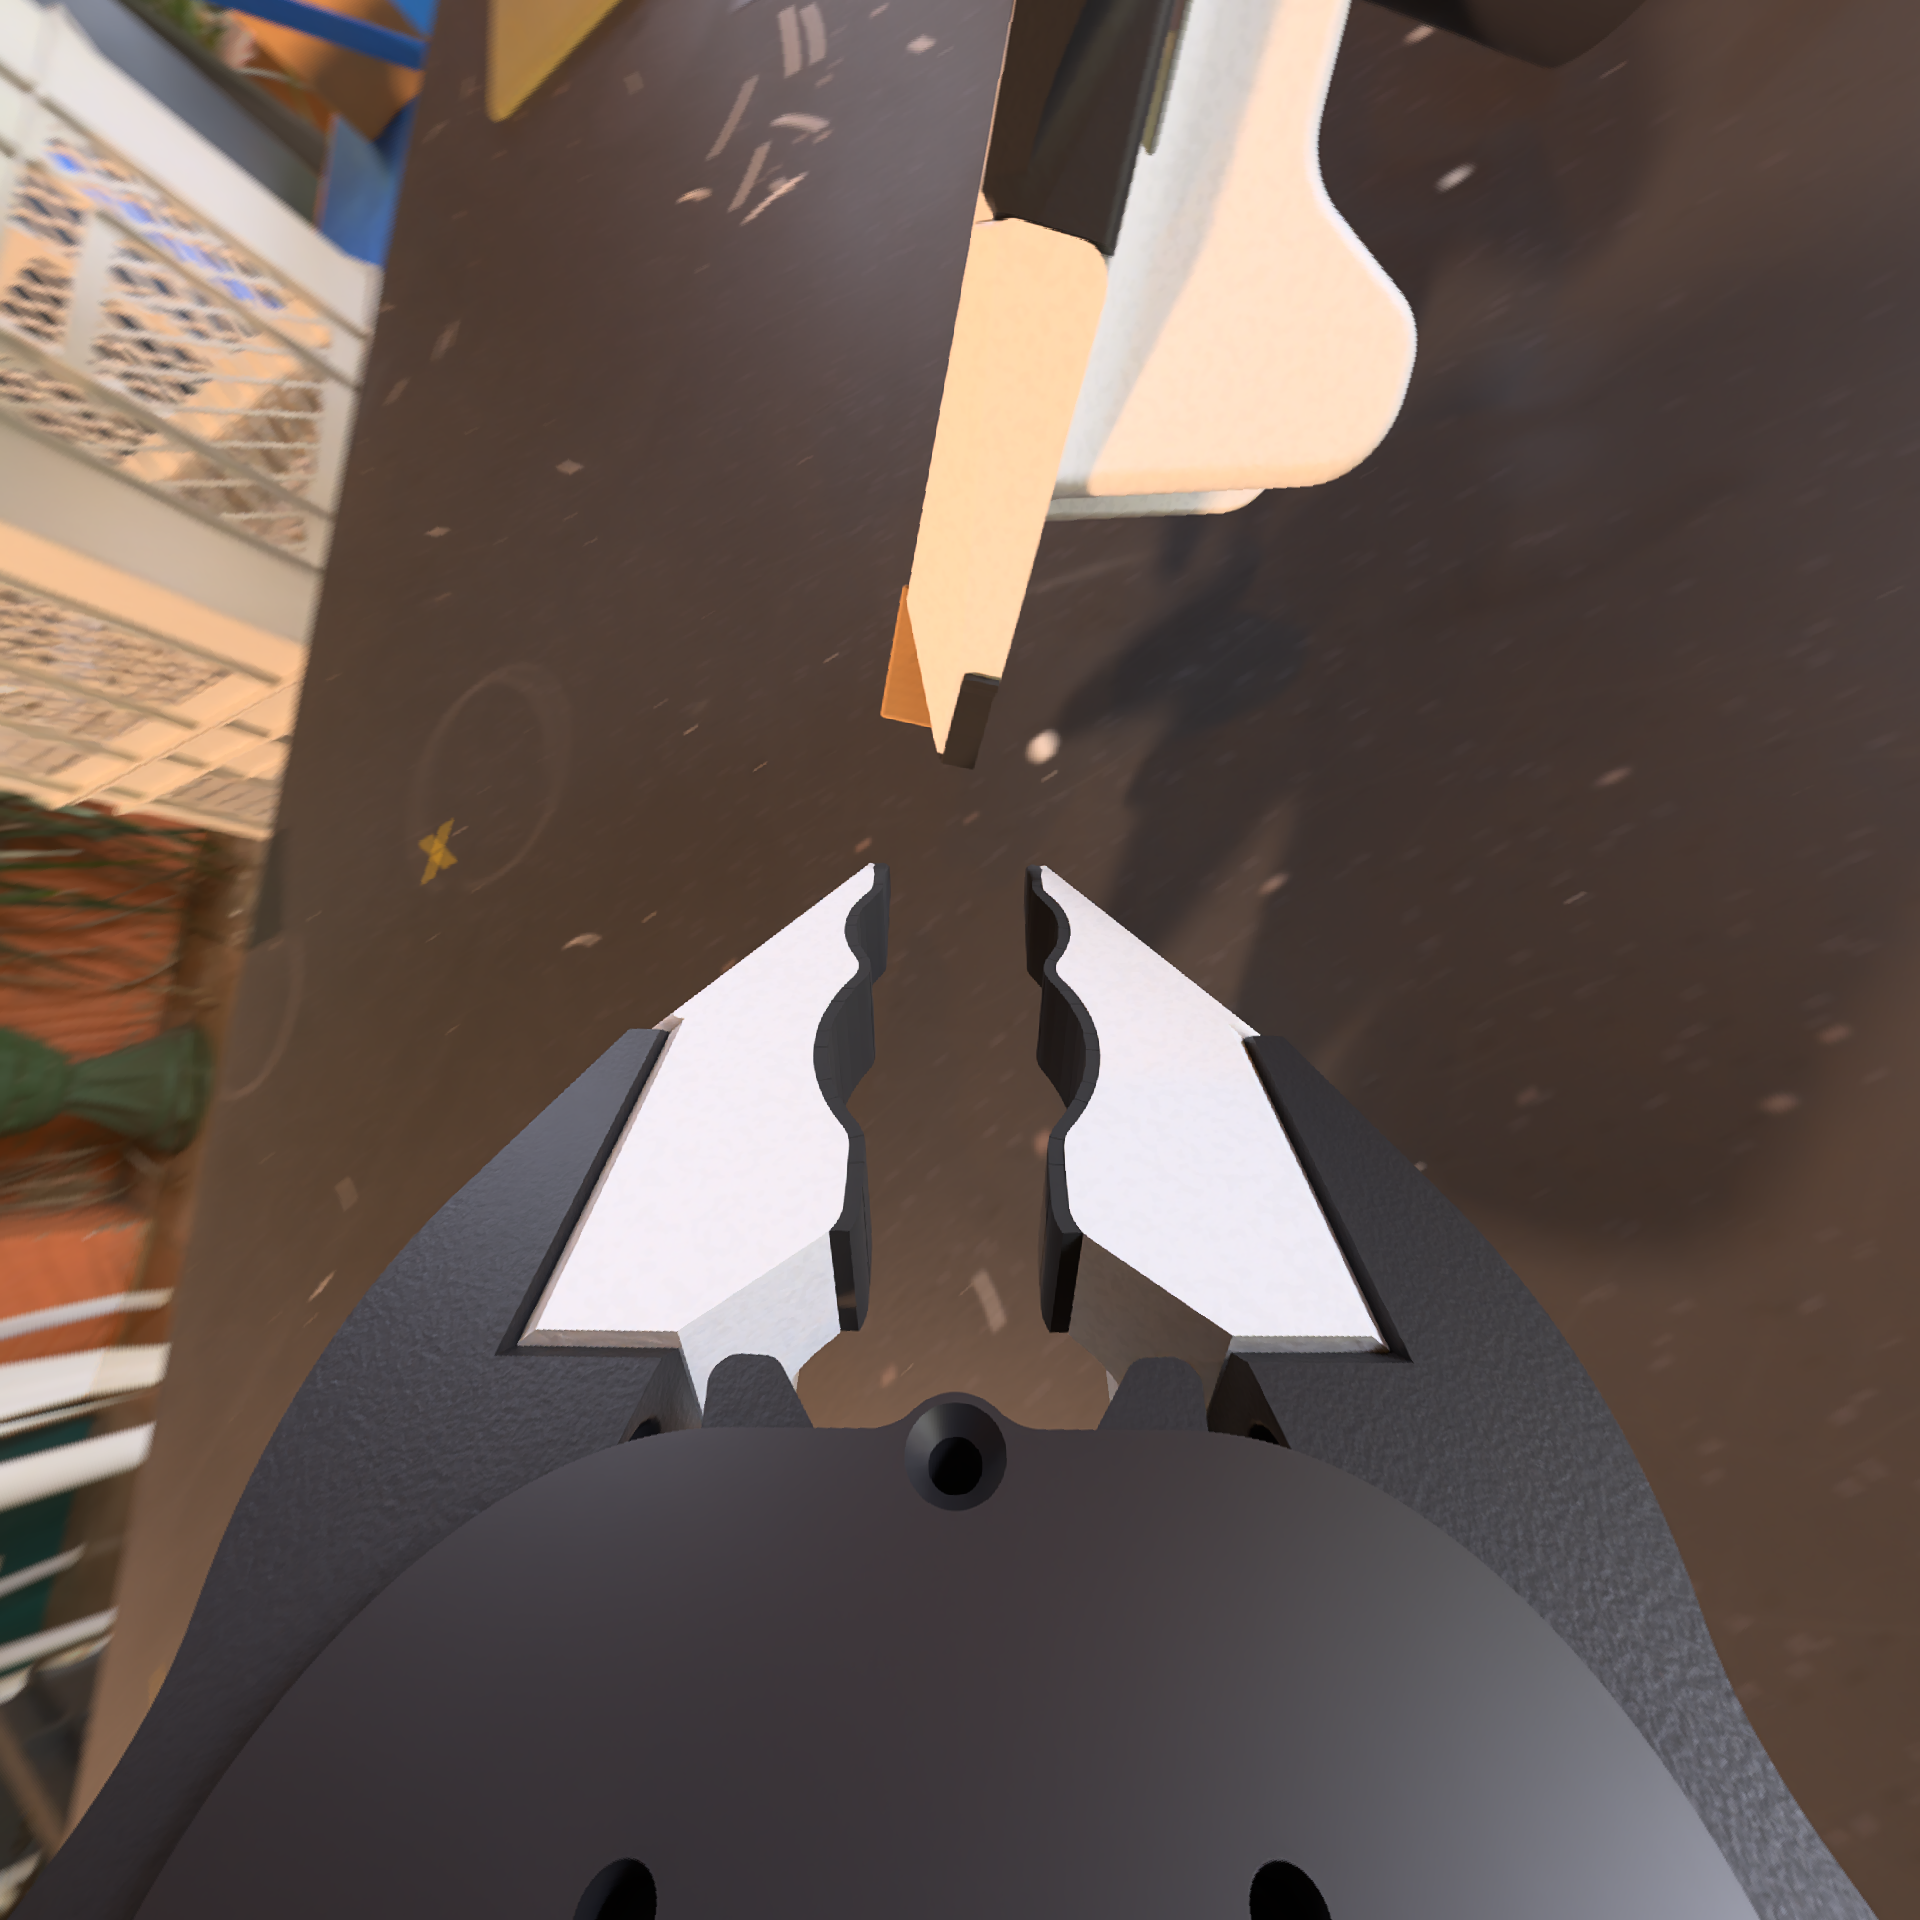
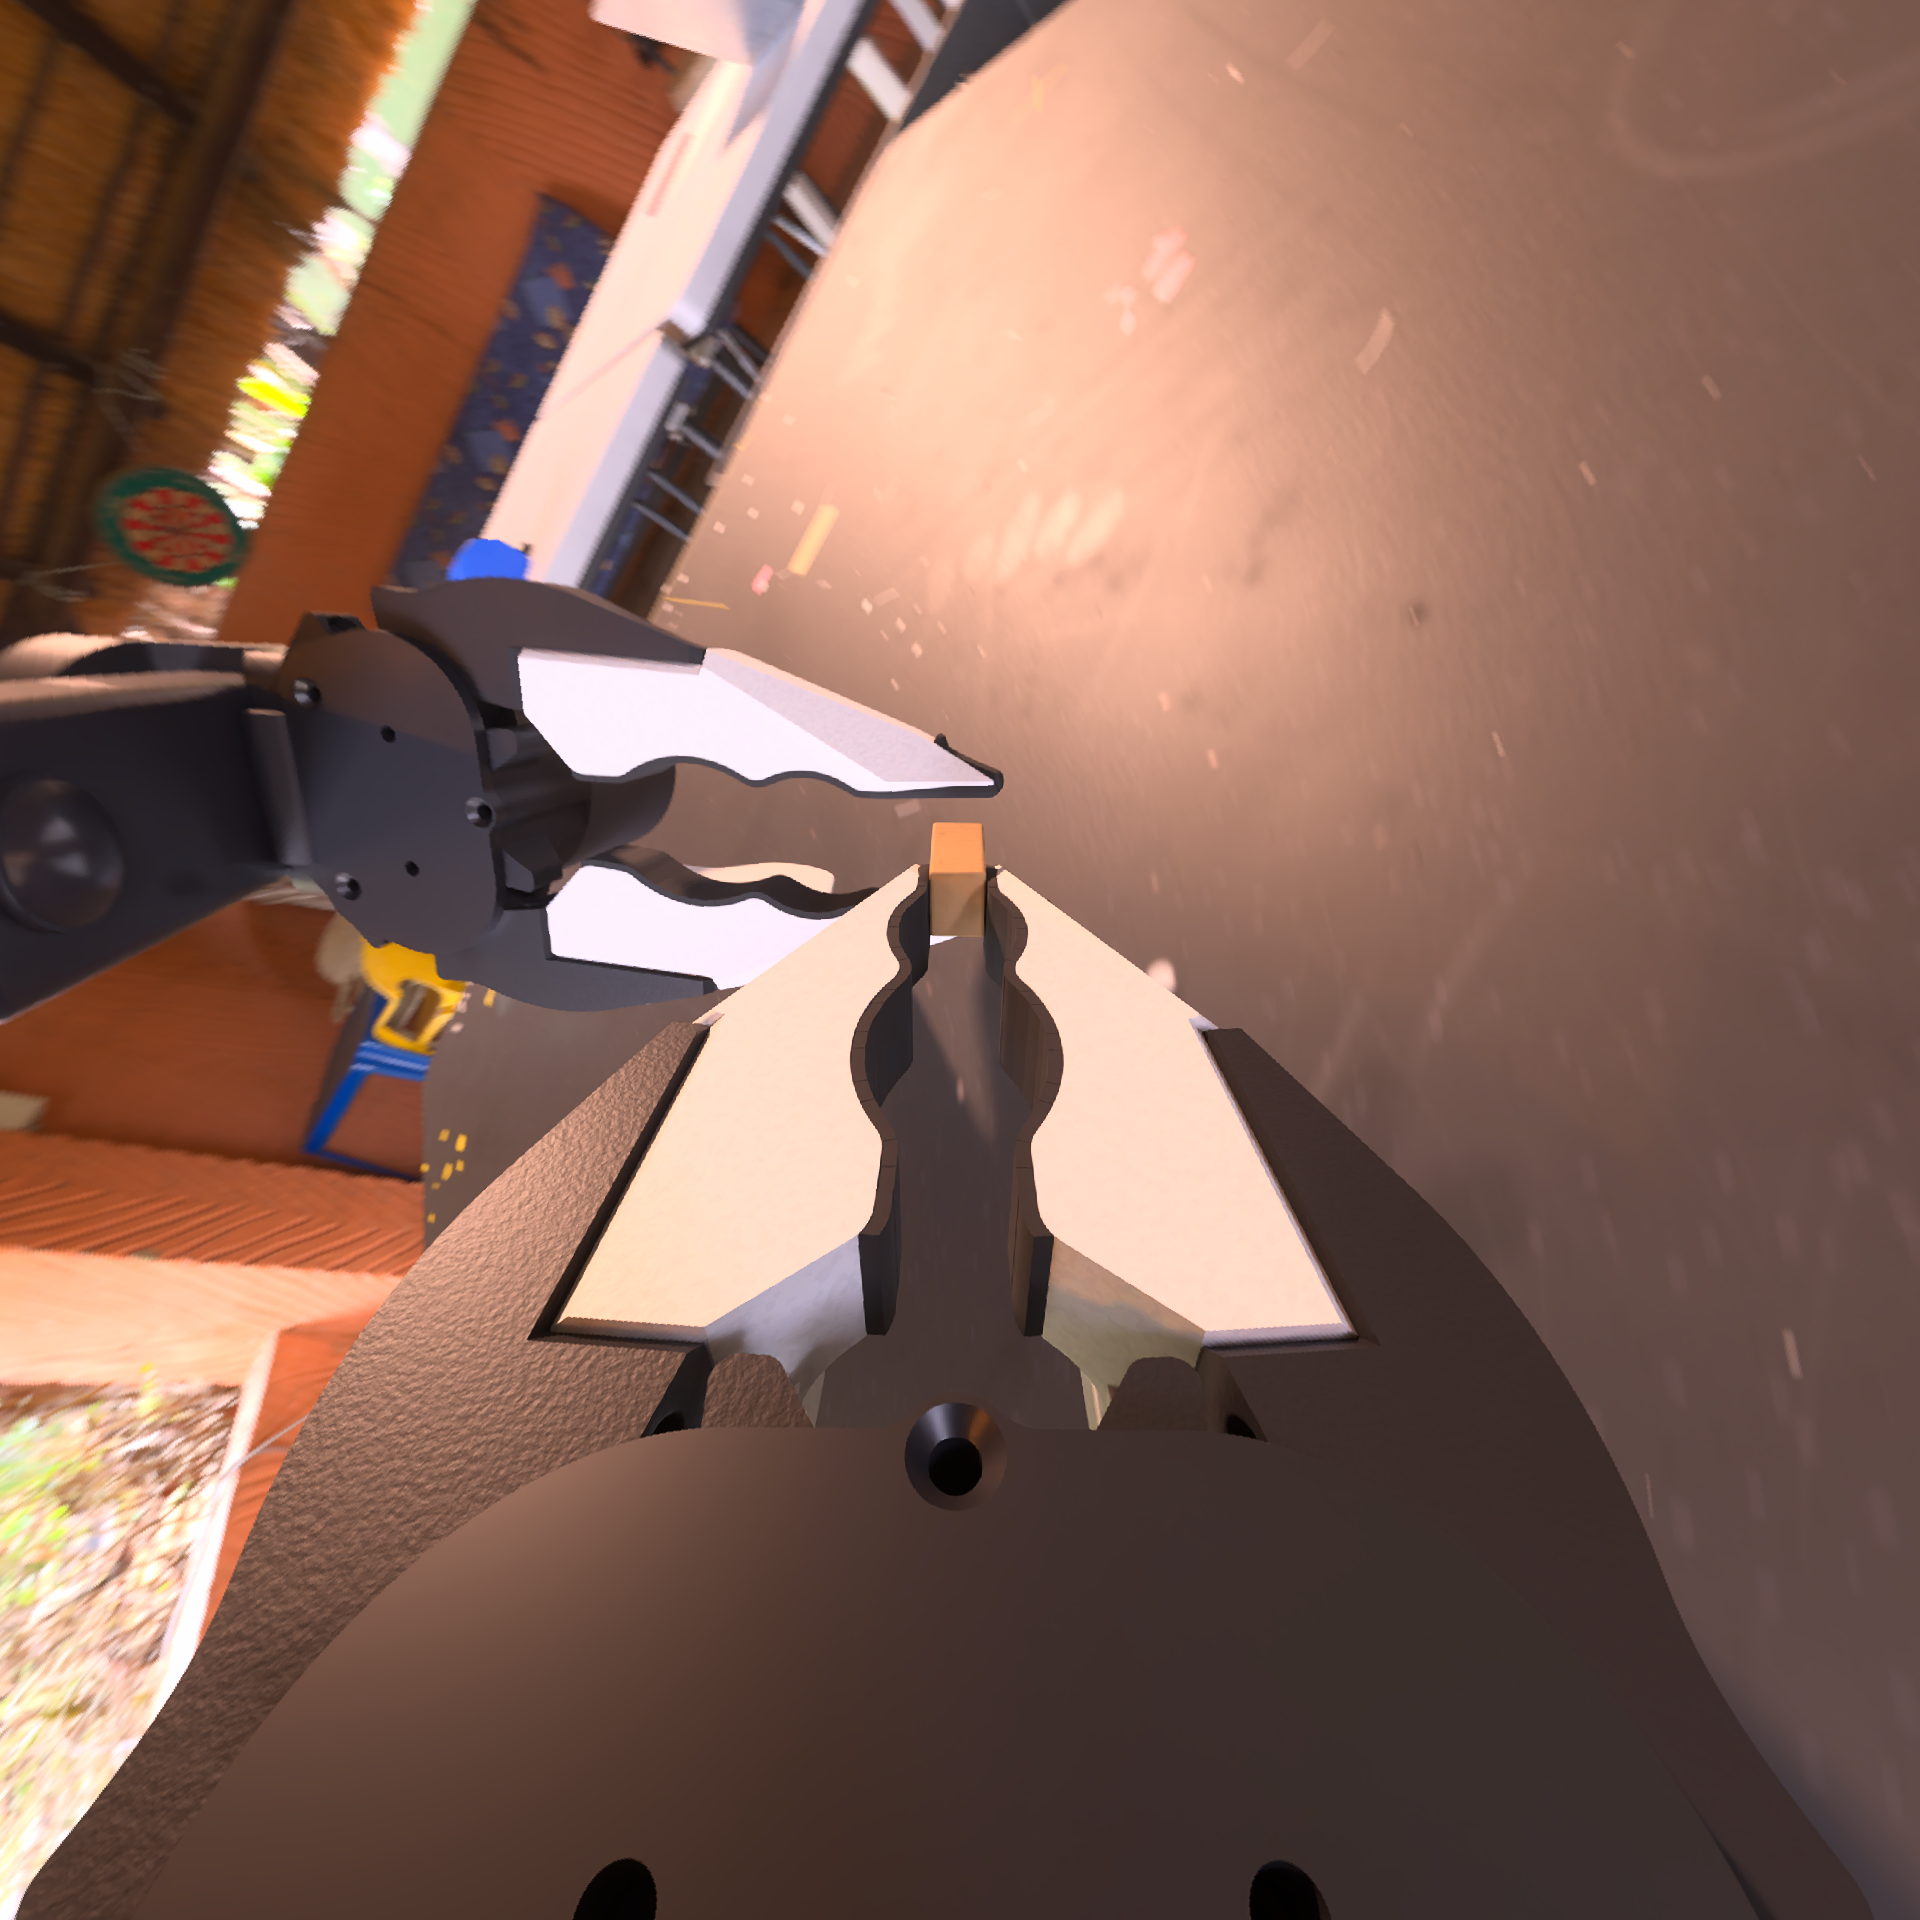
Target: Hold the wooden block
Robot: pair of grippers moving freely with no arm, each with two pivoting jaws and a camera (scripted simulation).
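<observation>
The wooden block (image 2: pixel 956 847) is a small orange cube. My right gripper (image 2: pixel 956 878) is shut on it at the fingertips, with the block's top poking out past them. In the left wrist view the right gripper (image 1: pixel 940 717) reaches down from the top with the block (image 1: pixel 904 670) at its tip. My left gripper (image 1: pixel 956 873) is open and empty, its tips a short way from the block and apart from it. In the right wrist view the left gripper (image 2: pixel 920 831) comes in from the left, one finger (image 2: pixel 831 748) above the block and the other beside it.
A brown speckled table (image 1: pixel 623 520) lies under both grippers, also in the right wrist view (image 2: pixel 1351 623). Its edge runs down the left of the left wrist view, with white railing (image 1: pixel 156 364) beyond. A yellow cross mark (image 1: pixel 436 852) is on the table.
</observation>
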